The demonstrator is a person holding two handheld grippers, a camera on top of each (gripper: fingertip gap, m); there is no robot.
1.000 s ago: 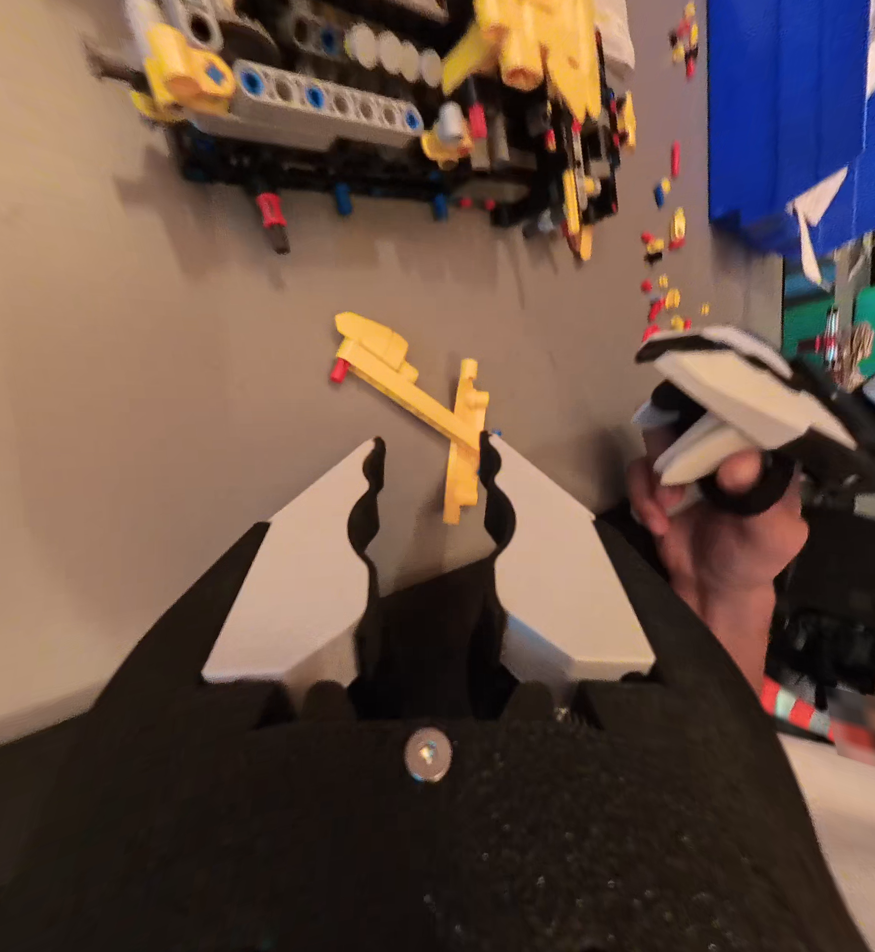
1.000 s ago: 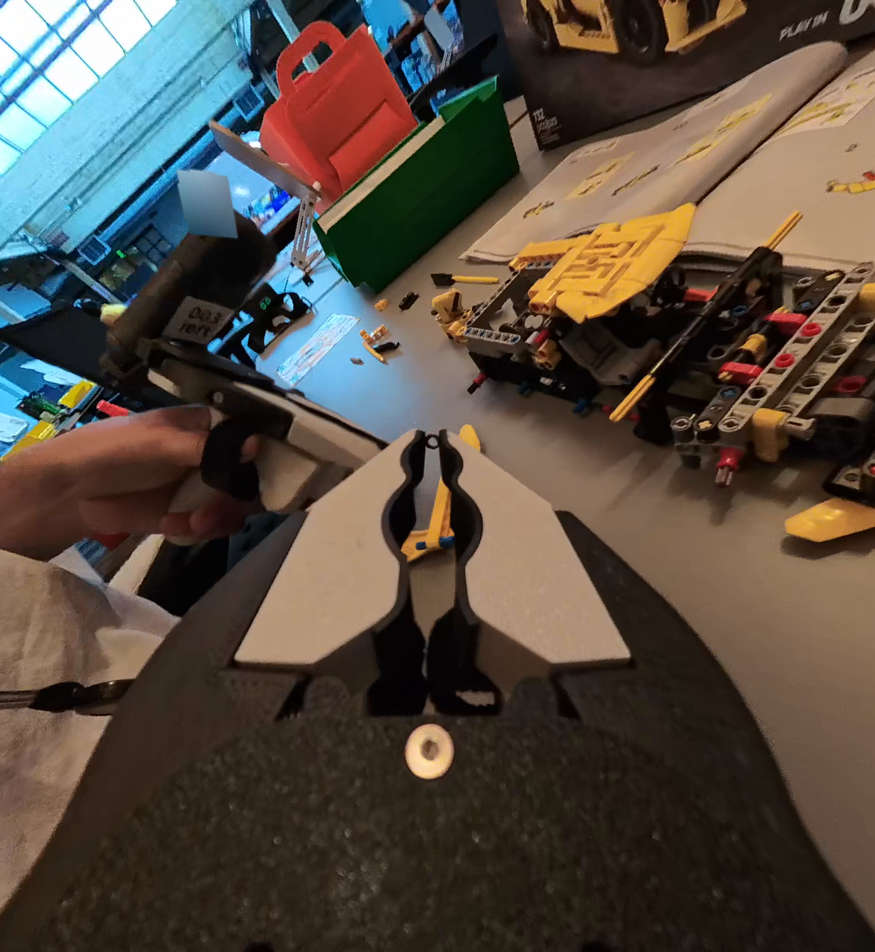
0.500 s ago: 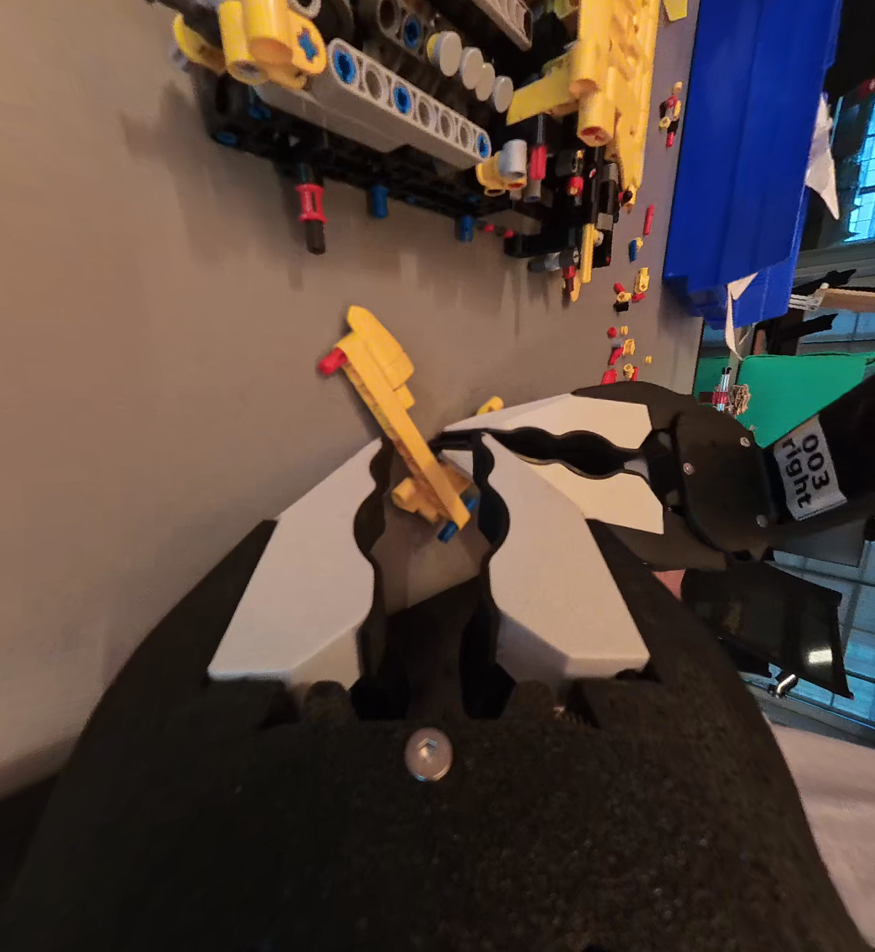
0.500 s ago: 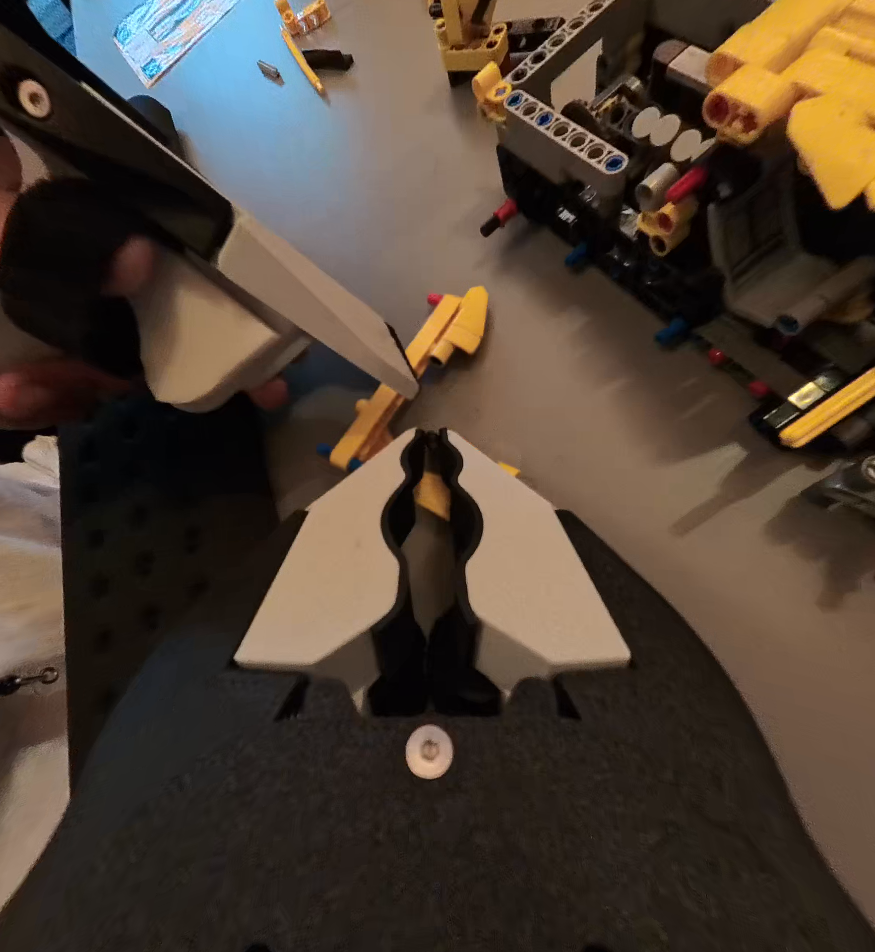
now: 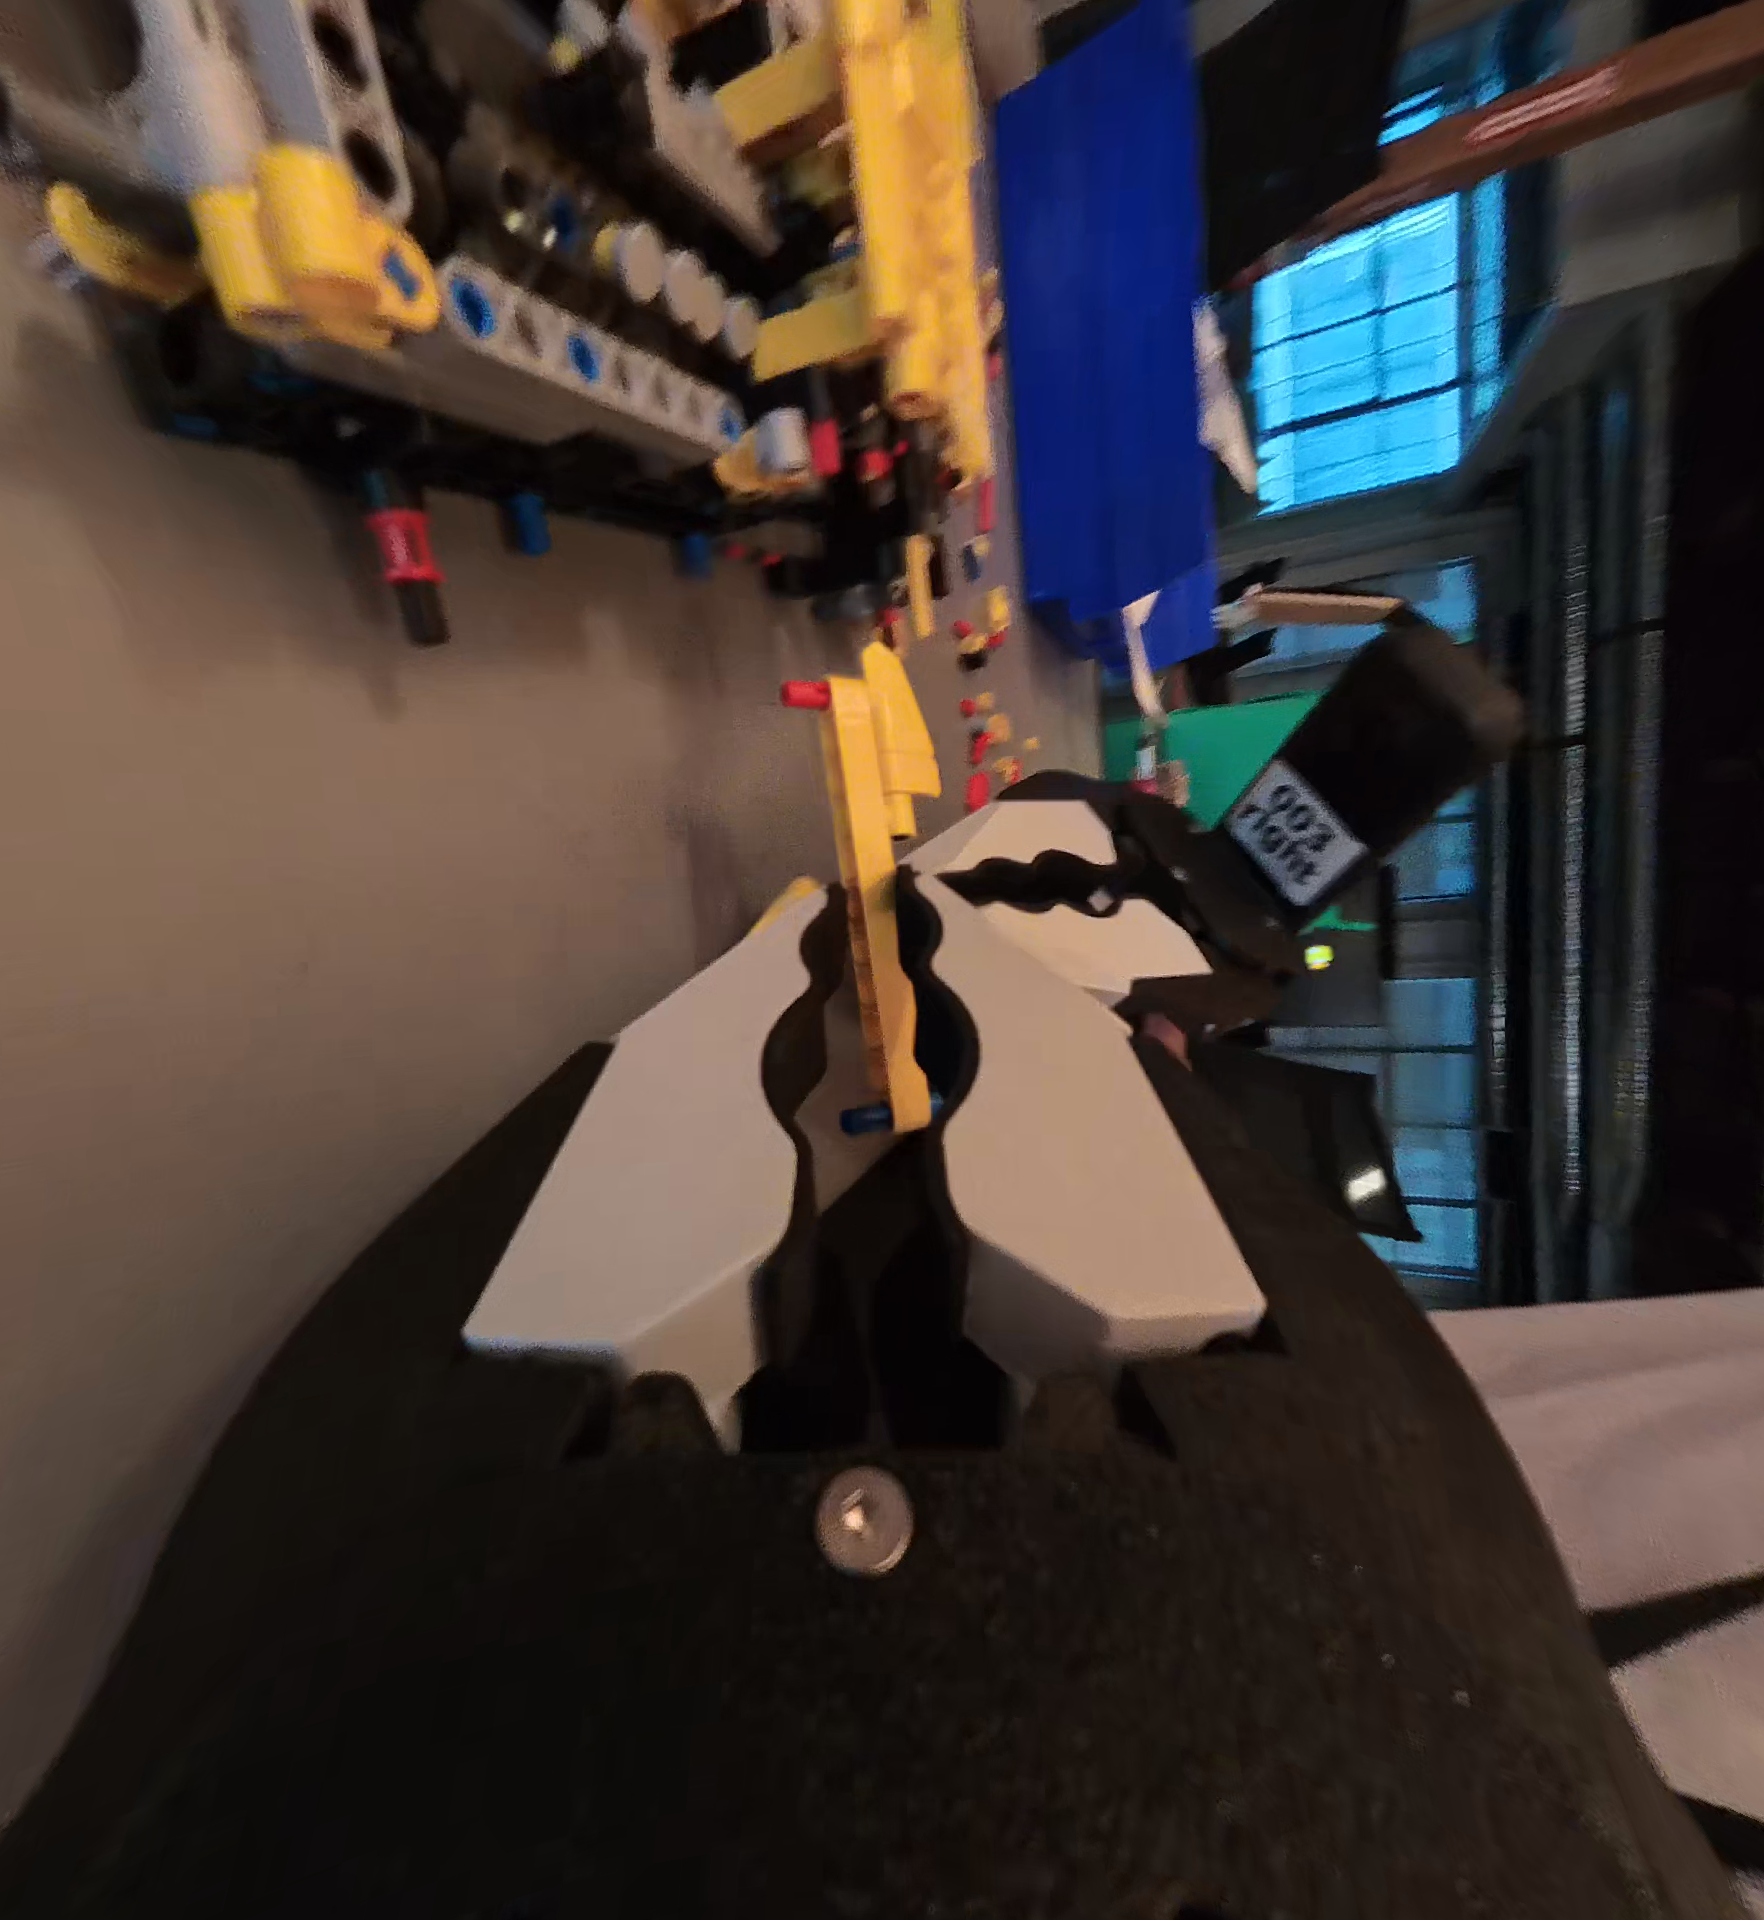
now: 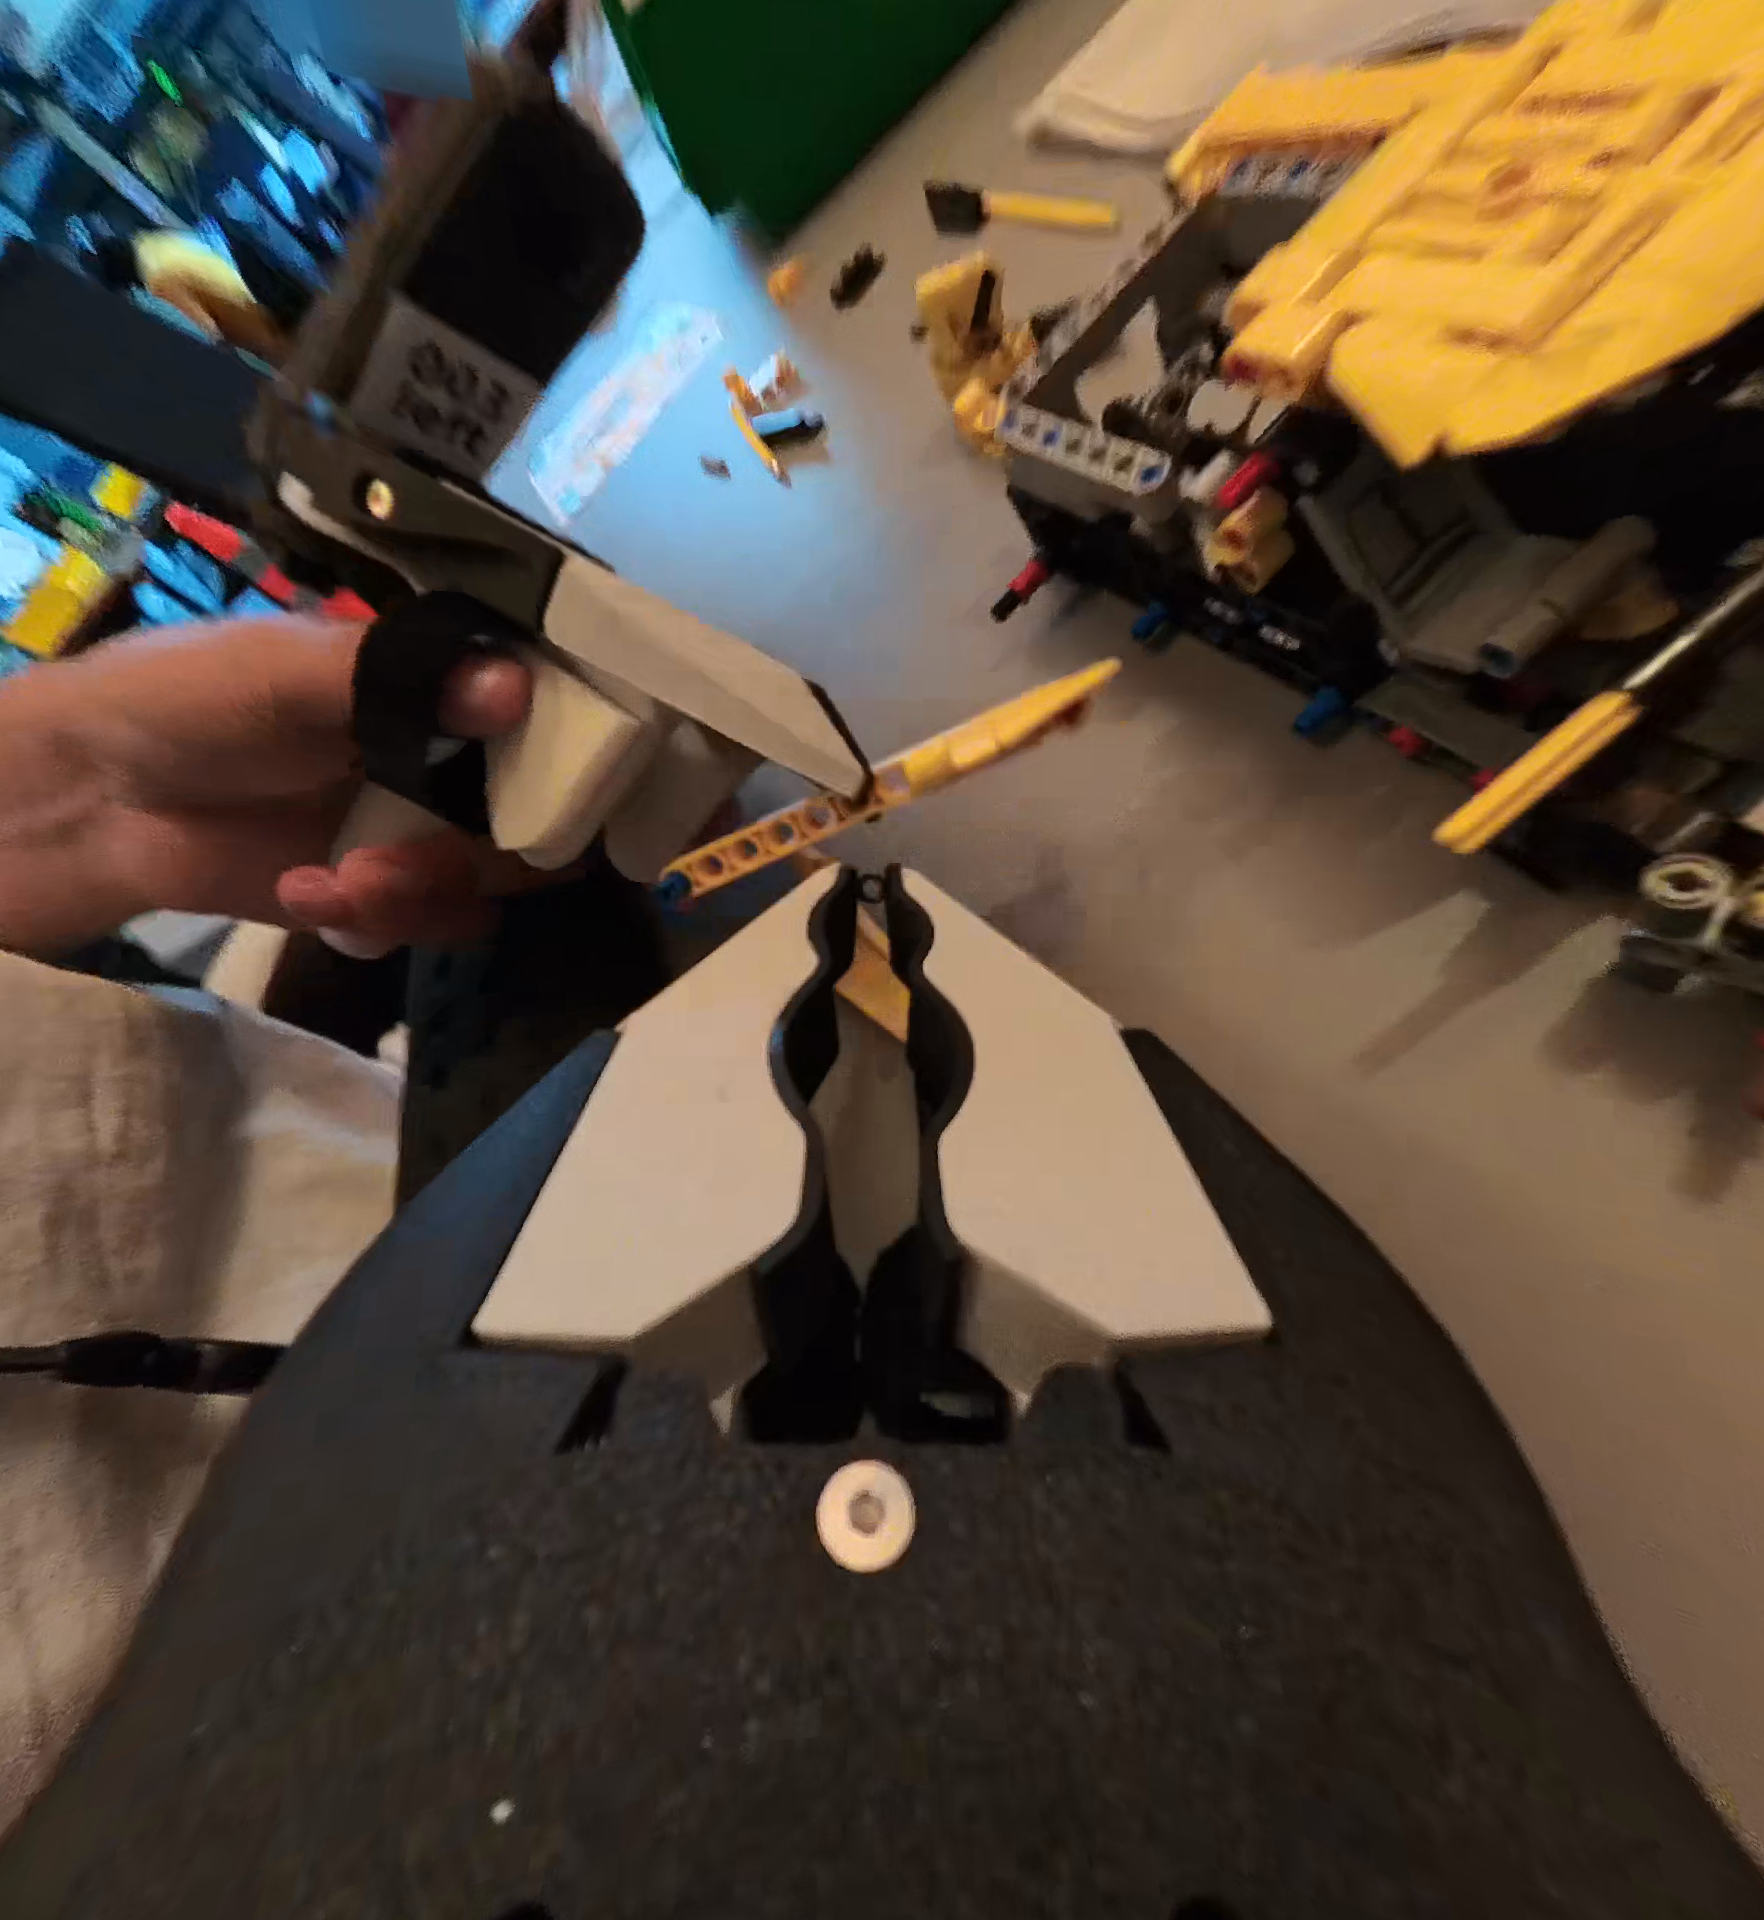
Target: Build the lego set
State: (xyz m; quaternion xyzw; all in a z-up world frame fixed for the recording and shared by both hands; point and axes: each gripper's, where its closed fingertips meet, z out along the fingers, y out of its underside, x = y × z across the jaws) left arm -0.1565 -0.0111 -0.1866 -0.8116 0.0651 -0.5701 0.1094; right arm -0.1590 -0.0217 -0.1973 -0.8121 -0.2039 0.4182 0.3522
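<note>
My left gripper (image 5: 873, 883) is shut on a long yellow beam assembly (image 5: 862, 790) with a red pin at its far end and a blue pin at the near end, and holds it above the grey table (image 5: 234, 935). In the right wrist view the beam (image 6: 971, 743) sticks out of the left gripper (image 6: 862, 784), held in a person's hand. My right gripper (image 6: 867, 878) is shut on a small yellow piece (image 6: 880, 992), its tips just below the beam. The right gripper also shows in the left wrist view (image 5: 945, 878), beside my left fingers.
The half-built yellow, black and grey car model (image 6: 1377, 416) stands on the table beyond both grippers, also seen in the left wrist view (image 5: 545, 343). Loose small pieces (image 6: 774, 416) lie near a green box (image 6: 805, 83). A blue bin (image 5: 1096, 364) stands behind the model. Both grippers' tips are close together, under 4 cm apart.
My left gripper has closed on the yellow beam and lifted it off the table. My right gripper stayed shut on its small piece and moved in close under the beam.
</note>
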